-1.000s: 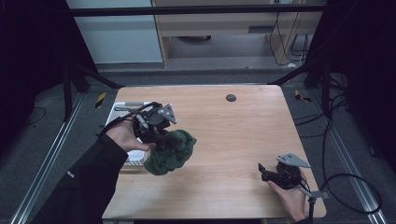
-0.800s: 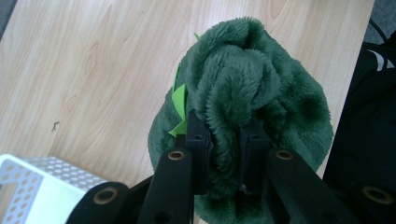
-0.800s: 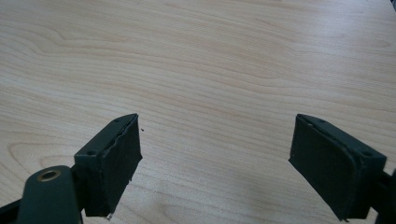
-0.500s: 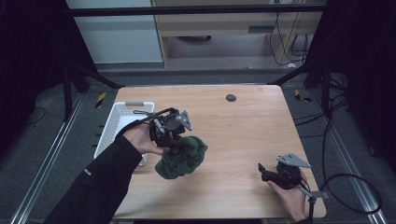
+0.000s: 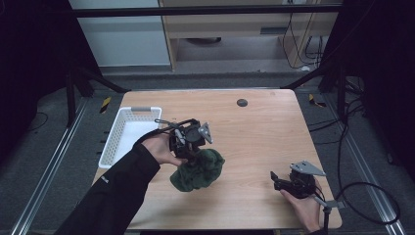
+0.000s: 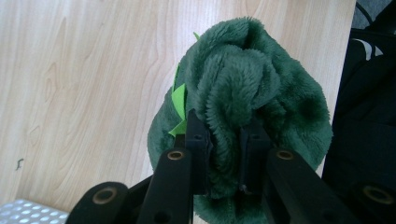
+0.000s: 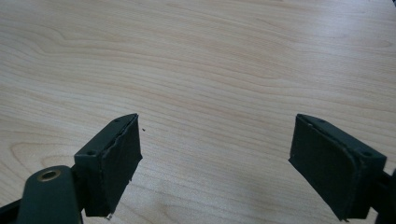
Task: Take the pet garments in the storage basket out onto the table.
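L gripper [image 6: 223,154] clamps green plush cloth [image 6: 243,93]; R gripper [image 7: 231,163] agape.

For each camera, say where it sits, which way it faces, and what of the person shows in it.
High view: above the person's side, looking forward and down on the wooden table; both forearms enter from below, left claw on the green plush cloth, white basket at left.
Left gripper view: rides the left claw, looking along its jaws shut on the cloth.
Right gripper view: rides the right claw, jaws open over bare table.
Shared: high and left gripper views both show the cloth.
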Demonstrator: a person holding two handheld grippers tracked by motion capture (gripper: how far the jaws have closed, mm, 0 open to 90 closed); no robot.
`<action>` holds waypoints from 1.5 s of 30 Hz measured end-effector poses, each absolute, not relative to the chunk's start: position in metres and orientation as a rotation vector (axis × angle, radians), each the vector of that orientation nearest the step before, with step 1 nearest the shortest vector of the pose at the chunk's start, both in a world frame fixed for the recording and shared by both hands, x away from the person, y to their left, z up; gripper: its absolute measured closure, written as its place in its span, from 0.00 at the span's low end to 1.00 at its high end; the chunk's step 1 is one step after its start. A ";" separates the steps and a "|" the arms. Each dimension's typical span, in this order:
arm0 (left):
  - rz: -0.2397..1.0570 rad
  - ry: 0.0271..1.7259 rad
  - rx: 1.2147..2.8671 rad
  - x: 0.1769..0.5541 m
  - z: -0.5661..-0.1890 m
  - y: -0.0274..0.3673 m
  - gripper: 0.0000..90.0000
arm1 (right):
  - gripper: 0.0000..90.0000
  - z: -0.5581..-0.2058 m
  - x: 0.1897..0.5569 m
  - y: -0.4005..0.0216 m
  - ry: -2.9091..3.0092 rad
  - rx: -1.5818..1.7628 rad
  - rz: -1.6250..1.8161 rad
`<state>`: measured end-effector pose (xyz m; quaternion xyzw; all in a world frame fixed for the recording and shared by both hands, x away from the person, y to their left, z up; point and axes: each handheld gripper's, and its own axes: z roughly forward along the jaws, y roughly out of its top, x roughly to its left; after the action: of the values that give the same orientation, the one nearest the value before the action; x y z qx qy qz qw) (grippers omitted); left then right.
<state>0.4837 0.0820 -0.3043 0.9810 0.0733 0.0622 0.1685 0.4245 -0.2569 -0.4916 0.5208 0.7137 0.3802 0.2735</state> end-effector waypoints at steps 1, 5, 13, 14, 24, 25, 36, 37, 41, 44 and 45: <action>0.174 0.201 2.796 0.484 -0.306 0.080 0.85 | 0.18 -0.492 0.425 -0.257 1.921 1.395 1.019; 0.164 0.180 2.808 0.485 -0.314 0.075 0.85 | 0.18 -0.492 0.425 -0.257 1.922 1.395 1.020; 0.155 0.131 2.834 0.486 -0.326 0.063 0.85 | 0.18 -0.492 0.425 -0.256 1.926 1.393 1.021; 0.158 0.124 2.836 0.486 -0.327 0.061 0.85 | 0.18 -0.492 0.425 -0.256 1.926 1.393 1.021; 0.132 0.104 2.853 0.491 -0.345 0.052 0.85 | 0.18 -0.492 0.425 -0.256 1.927 1.391 1.018; 0.142 0.100 2.859 0.492 -0.348 0.051 0.85 | 0.18 -0.492 0.425 -0.256 1.927 1.393 1.018; 0.144 0.070 2.886 0.493 -0.365 0.038 0.85 | 0.18 -0.493 0.425 -0.256 1.930 1.393 1.019; 0.135 0.073 2.885 0.494 -0.367 0.037 0.85 | 0.18 -0.493 0.425 -0.256 1.931 1.392 1.019; 0.135 0.064 2.913 0.496 -0.379 0.033 0.85 | 0.18 -0.493 0.425 -0.256 1.931 1.390 1.020; 0.132 0.073 2.909 0.496 -0.383 0.032 0.85 | 0.18 -0.493 0.425 -0.256 1.932 1.392 1.021; 0.133 0.070 2.907 0.497 -0.384 0.032 0.85 | 0.18 -0.493 0.426 -0.256 1.933 1.392 1.020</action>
<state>0.4971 0.0320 -0.3837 0.9920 0.0237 0.0452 0.1153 0.4256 -0.2556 -0.4927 0.5170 0.7178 0.3790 0.2718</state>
